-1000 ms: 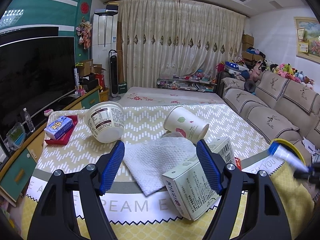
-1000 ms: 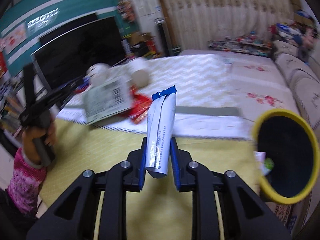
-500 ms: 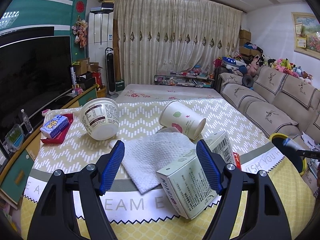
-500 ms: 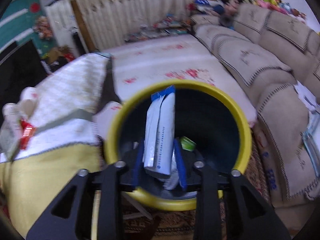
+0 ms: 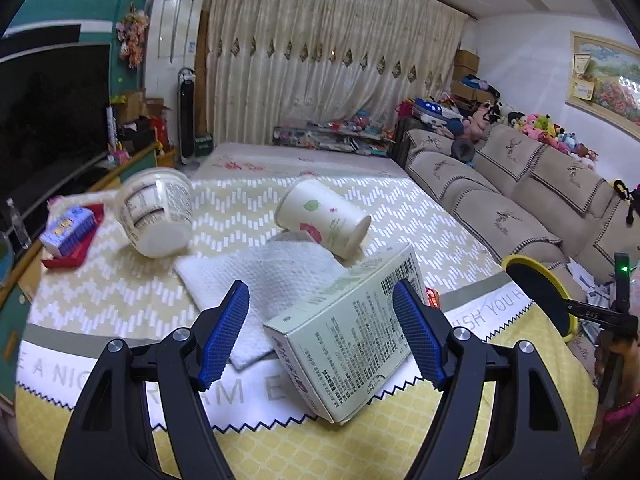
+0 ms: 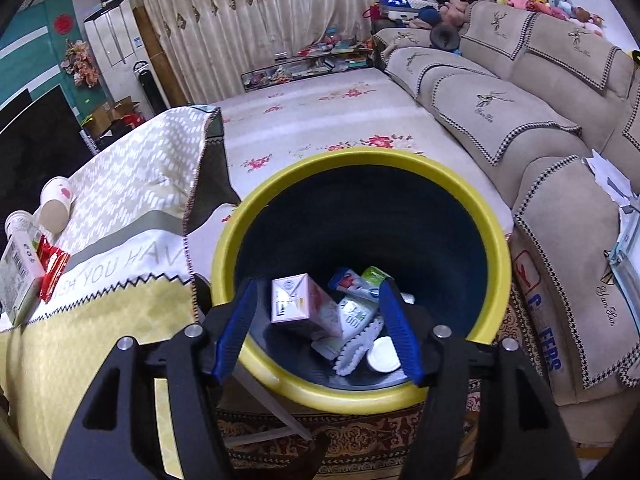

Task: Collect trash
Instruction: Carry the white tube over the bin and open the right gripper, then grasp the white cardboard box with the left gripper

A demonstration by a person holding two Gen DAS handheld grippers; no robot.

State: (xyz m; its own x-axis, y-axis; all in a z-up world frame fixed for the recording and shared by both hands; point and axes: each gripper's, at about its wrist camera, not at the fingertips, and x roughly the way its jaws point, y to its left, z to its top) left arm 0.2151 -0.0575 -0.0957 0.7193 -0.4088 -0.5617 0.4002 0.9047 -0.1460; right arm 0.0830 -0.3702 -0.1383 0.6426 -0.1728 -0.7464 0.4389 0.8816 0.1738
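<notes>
Right claw (image 6: 316, 328) over the bin (image 6: 460, 184), jaws just opened, nothing between them. Left claw (image 5: 324, 336) released, above the box (image 5: 348, 344) at bench (image 5: 120, 292) front edge. Sofa (image 5: 520, 200) along the right wall.

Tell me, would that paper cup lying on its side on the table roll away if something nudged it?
Probably. The paper cup lies on its side, so a nudge would likely roll it in a curve, since it tapers. It looks empty and thin-walled, so probably light and easily crushed. The white napkin beside it might slow it.
</notes>
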